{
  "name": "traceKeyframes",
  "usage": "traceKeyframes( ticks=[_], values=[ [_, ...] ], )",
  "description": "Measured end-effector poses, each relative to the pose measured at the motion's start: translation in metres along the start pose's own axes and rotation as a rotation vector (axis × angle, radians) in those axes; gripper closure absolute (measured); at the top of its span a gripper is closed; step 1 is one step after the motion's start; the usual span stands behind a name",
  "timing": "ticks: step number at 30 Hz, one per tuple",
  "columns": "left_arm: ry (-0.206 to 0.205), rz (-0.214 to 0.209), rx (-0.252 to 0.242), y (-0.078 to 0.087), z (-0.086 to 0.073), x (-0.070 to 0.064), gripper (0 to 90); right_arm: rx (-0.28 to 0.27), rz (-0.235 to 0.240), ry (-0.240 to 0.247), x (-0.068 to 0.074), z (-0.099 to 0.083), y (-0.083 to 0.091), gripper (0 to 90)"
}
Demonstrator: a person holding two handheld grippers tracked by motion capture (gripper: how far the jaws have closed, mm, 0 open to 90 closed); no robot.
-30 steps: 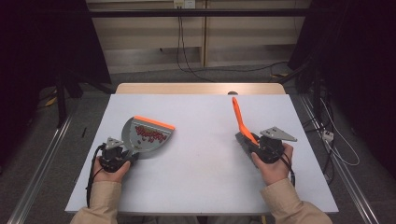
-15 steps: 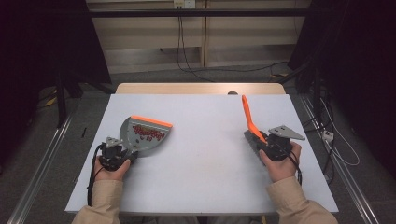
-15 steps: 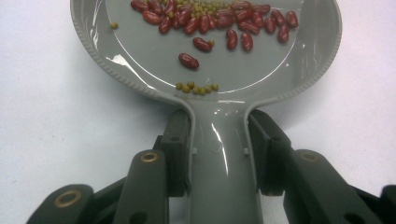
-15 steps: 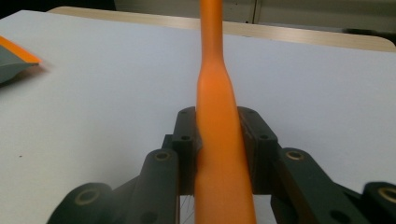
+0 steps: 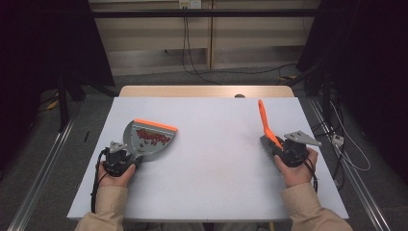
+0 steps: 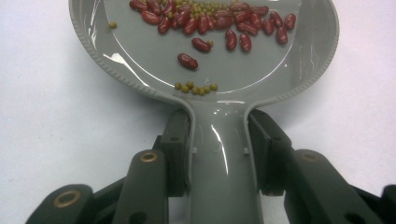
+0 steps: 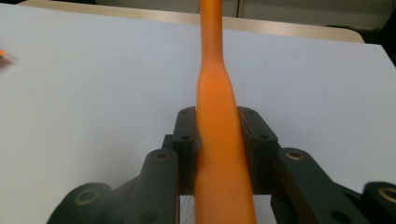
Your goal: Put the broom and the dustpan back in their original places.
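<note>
Already swept: beans (image 6: 205, 21) lie in my left gripper's (image 6: 218, 140) clamped dustpan (image 5: 146, 139); right gripper (image 7: 219, 140) clamps the brush (image 5: 265, 122); emptying remains.

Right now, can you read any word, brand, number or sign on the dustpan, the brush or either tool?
None can be read.
Grey dustpan: no print or embossed mark; it carries red beans and small green beans.
Orange brush handle: plain, no lettering.
Left tool and right tool: no label legible in the high view or the gripper views.
</note>
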State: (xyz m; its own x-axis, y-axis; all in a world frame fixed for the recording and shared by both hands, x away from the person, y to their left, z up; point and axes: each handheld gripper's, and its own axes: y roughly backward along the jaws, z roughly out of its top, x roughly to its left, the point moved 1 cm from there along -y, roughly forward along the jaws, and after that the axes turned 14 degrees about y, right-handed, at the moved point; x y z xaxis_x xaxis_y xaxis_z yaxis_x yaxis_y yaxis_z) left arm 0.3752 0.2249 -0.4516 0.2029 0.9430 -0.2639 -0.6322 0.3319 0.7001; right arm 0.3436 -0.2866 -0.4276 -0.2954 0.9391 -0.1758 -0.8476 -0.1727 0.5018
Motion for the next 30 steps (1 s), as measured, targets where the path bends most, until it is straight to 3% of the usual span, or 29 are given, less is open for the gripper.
traceKeyframes(
  ticks=[4, 17, 24, 30],
  values=[
    [0.000, -0.006, 0.001, 0.000, 0.000, 0.000, 62.6, -0.006, -0.018, -0.018, -0.007, -0.002, 0.000, 71.1],
    [0.005, -0.019, -0.013, 0.002, -0.001, 0.000, 62.1, 0.036, -0.097, 0.025, -0.019, -0.011, 0.000, 71.0],
    [0.002, -0.051, -0.015, 0.005, -0.005, -0.006, 57.8, 0.034, -0.092, 0.027, -0.008, -0.013, -0.001, 70.4],
    [0.003, -0.092, -0.007, 0.006, -0.010, -0.016, 50.0, 0.019, -0.052, -0.001, 0.004, -0.011, -0.003, 68.0]
  ],
)
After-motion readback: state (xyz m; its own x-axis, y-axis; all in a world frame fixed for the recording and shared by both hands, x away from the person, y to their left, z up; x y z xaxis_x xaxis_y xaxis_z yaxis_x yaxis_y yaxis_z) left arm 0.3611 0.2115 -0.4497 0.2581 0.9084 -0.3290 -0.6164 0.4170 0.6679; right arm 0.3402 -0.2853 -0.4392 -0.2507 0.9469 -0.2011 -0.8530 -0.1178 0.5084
